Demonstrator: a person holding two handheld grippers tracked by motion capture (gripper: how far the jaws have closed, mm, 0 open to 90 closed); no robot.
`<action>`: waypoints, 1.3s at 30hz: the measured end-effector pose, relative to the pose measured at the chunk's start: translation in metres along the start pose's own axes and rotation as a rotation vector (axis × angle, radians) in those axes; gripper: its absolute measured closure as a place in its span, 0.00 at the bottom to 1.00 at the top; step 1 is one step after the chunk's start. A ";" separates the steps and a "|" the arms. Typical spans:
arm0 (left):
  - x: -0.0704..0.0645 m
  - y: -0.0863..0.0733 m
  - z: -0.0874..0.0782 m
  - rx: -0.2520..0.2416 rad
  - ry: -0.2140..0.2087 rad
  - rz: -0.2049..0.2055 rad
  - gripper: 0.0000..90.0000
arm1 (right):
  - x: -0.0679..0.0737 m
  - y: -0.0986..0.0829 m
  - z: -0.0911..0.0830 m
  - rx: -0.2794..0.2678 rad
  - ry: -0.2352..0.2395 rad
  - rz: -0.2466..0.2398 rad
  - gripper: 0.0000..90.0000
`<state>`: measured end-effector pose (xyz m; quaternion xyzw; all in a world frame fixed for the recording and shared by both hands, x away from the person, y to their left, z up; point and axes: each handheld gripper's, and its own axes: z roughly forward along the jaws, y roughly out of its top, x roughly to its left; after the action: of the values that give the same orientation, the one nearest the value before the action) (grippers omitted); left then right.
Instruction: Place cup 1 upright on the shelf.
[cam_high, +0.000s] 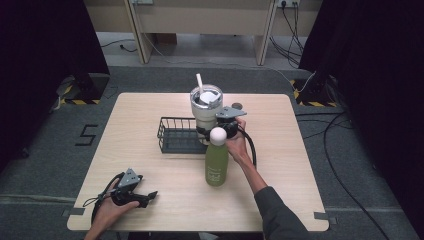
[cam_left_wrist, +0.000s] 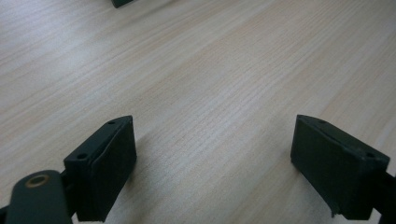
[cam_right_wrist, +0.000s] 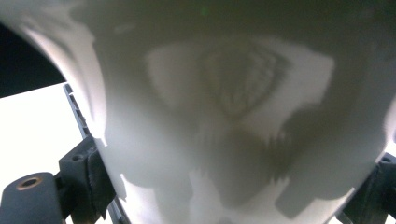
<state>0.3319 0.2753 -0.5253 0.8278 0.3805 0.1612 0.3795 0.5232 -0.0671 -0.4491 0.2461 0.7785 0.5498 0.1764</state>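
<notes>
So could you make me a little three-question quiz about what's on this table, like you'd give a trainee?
1. True or false: the green bottle lies on its side.
2. Which gripper grasps the tumbler? A) left gripper B) right gripper C) neither
3. Fill in: the tumbler stands at the right end of the wire ____.

Key:
1. False; it stands upright on the table.
2. B; the right gripper view shows the pale wall between its jaws, while the left one rests open near the table's front left corner.
3. basket.

tumbler | pale, lidded, straw | upright | at wire basket's right end
</notes>
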 end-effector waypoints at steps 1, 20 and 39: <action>0.000 0.000 0.000 0.000 0.000 0.000 0.15 | 0.000 0.000 0.000 0.002 0.001 0.003 0.12; 0.000 0.000 0.000 0.001 0.001 0.001 0.15 | 0.003 -0.011 -0.002 -0.047 -0.011 0.070 0.09; 0.000 0.000 0.000 0.000 0.001 0.002 0.15 | 0.007 -0.017 -0.015 -0.025 -0.036 0.052 0.11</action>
<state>0.3318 0.2752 -0.5254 0.8280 0.3800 0.1620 0.3792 0.5060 -0.0793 -0.4599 0.2739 0.7615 0.5595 0.1793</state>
